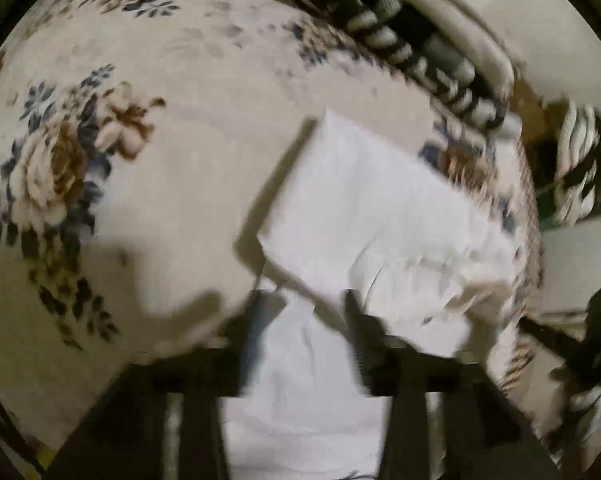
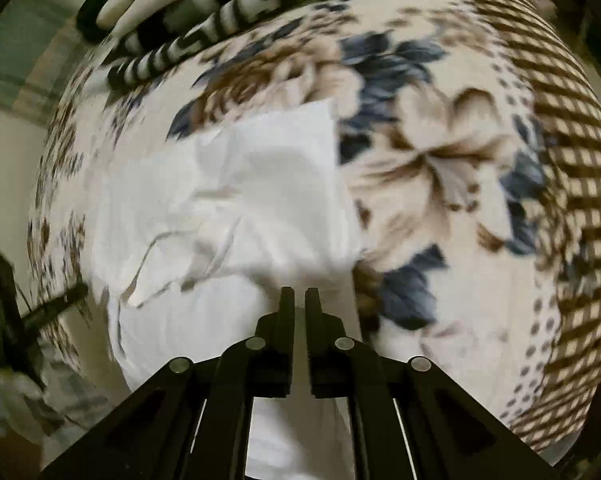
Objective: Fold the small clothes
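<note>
A small white garment point(image 1: 372, 220) lies partly folded on a floral bedsheet point(image 1: 140, 160). It also shows in the right wrist view point(image 2: 240, 200). My left gripper point(image 1: 306, 304) is open, its fingers apart over the garment's near part, with white cloth between and under them. My right gripper point(image 2: 299, 300) is shut, its fingers almost touching, just above the garment's near right edge; no cloth shows between them. The right gripper also shows in the left wrist view point(image 1: 580, 340) at the far right. The left gripper shows in the right wrist view point(image 2: 24, 320) at the left edge.
A folded black-and-white striped cloth point(image 1: 412, 40) lies at the back of the bed, also in the right wrist view point(image 2: 204, 28). The sheet's brown checked border point(image 2: 560, 160) marks the right bed edge. Another striped item point(image 1: 576, 168) sits beyond the bed's edge.
</note>
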`<state>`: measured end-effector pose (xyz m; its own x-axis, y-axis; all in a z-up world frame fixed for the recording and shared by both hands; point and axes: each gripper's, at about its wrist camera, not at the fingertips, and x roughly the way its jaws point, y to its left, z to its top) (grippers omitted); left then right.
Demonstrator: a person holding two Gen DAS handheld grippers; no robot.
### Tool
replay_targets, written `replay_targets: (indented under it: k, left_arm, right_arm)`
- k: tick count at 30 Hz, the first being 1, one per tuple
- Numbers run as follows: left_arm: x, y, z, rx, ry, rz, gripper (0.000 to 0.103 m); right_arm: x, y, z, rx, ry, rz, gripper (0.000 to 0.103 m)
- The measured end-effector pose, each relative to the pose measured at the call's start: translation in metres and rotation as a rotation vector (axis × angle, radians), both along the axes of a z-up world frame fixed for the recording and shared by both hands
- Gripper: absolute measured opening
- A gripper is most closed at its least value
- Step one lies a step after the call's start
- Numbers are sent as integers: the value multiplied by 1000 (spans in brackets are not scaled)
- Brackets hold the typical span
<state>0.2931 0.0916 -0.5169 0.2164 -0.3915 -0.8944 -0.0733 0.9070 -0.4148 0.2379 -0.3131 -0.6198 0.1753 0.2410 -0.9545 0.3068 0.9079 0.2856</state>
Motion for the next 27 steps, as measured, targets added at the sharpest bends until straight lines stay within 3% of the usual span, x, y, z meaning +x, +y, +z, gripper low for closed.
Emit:
replay_targets:
  k: [2, 6, 8, 10, 11, 13, 17, 22, 25, 27]
  left_arm:
    - [14, 4, 0, -35, -25, 46, 60]
    - [51, -13, -3, -12, -67, 47, 60]
    - [65, -25, -9, 19, -80, 8, 60]
    - [73, -41, -23, 107, -72, -72, 60]
    - [72, -46, -34, 143, -50, -106, 60]
    - [62, -48, -58, 167, 12, -165, 60]
    - [36, -42, -63, 196, 20, -221, 60]
    - [21, -40, -44, 178, -23, -157, 60]
    - [17, -53, -56, 257, -19, -196, 60]
    - [10, -57, -68, 305, -7, -219, 60]
  right_arm:
    - [2, -15, 4, 41, -28, -87, 62]
    - [23, -30, -12, 121, -20, -182, 63]
    - [35, -26, -30, 154, 21, -170, 63]
    - [42, -13, -44, 74, 65, -73, 63]
    - [39, -4, -57, -19, 131, 1, 63]
    - [30, 0, -75, -97, 203, 70, 63]
    - [21, 1, -59, -117, 186, 78, 63]
    - [30, 8, -22, -50, 21, -6, 63]
    - [38, 27, -37, -72, 42, 34, 65]
    - [36, 47, -53, -194, 92, 133, 65]
